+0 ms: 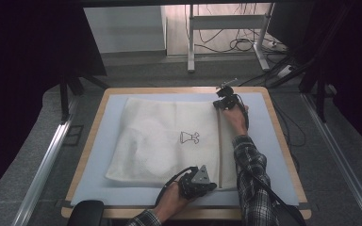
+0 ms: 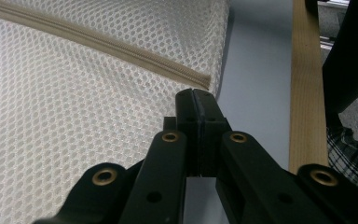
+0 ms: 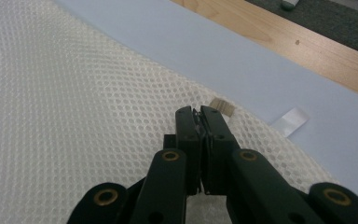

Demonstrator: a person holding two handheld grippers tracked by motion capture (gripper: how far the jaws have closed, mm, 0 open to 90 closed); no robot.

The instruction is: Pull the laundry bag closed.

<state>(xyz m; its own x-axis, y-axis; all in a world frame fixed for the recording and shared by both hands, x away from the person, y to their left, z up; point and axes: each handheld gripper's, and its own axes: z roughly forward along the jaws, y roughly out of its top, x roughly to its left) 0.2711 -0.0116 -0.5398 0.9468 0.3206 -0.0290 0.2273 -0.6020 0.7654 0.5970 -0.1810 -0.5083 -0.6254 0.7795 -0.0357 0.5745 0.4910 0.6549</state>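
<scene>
Grey carpet and a wood-edged table (image 1: 88,155) covered by a pale blue mat (image 1: 96,141) are recorded in the high view, with cables and a white frame seen on the floor beyond. On the mat a white mesh laundry bag (image 1: 160,141) is laid flat, a small black printed figure (image 1: 189,137) marked near its centre and a beige zipper (image 2: 98,44) run along its right side. The left gripper (image 1: 210,187) is held at the bag's near edge; in the left gripper view its jaws are pressed together at the near end of the zipper, mesh apparently pinched between them. The right gripper (image 1: 220,104) is set at the bag's far right corner; in the right gripper view its jaws are closed on a small metal piece, taken for the zipper pull, beside a beige tape end (image 3: 222,106) and a white tag (image 3: 289,121).
</scene>
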